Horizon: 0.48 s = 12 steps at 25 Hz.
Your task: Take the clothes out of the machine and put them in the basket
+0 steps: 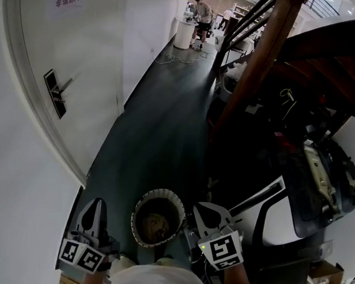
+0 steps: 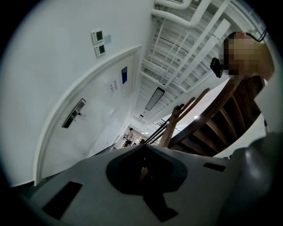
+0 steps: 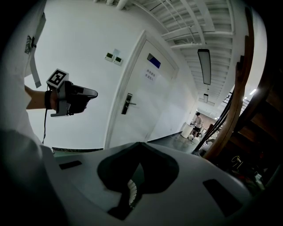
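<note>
Though dimly lit, the basket [image 1: 175, 198] reads as round and pale-rimmed, on the dark floor [image 1: 153, 137], with a crumpled brownish heap [image 1: 156, 223] inside, too dark to identify. Left gripper [image 1: 96, 204] just left of the basket, right gripper [image 1: 202, 208] just right of it, both clenched on nothing. Basket's near edge hidden by the person's pale shirt [image 1: 156, 277].

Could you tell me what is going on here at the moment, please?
A person stands in a corridor beside a wooden staircase, holding a gripper in each hand. The left gripper and the right gripper sit on either side of a round basket on the dark floor. The basket has something brownish in it. Both grippers are shut and hold nothing. No washing machine is clearly in view.
</note>
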Motion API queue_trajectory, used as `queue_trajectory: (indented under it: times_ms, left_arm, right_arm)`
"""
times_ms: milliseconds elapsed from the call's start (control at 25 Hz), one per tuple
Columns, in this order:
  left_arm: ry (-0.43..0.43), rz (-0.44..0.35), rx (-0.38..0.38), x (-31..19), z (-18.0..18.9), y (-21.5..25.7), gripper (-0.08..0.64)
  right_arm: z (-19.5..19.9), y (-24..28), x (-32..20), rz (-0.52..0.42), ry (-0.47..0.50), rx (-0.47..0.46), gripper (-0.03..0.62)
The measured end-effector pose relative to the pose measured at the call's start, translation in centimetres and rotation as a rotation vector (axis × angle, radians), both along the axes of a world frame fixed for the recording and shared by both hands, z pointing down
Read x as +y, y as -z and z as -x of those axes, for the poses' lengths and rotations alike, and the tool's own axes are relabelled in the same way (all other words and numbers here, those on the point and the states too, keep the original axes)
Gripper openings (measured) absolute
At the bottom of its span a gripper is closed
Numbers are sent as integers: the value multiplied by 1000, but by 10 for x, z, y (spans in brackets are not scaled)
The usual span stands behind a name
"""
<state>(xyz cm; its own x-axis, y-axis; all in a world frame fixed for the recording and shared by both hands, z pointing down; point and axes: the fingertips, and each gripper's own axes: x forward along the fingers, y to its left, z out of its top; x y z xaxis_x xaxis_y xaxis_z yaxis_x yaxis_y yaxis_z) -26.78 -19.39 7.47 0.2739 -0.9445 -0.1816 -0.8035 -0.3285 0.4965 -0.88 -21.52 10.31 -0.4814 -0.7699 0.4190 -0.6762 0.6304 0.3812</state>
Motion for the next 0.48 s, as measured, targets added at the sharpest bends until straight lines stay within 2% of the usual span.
queue_trajectory:
  times_ms: [480]
  left_arm:
    - [-15, 5, 6, 8, 1, -1, 14]
  right_arm:
    - [5, 0, 11, 6, -6, 8, 11]
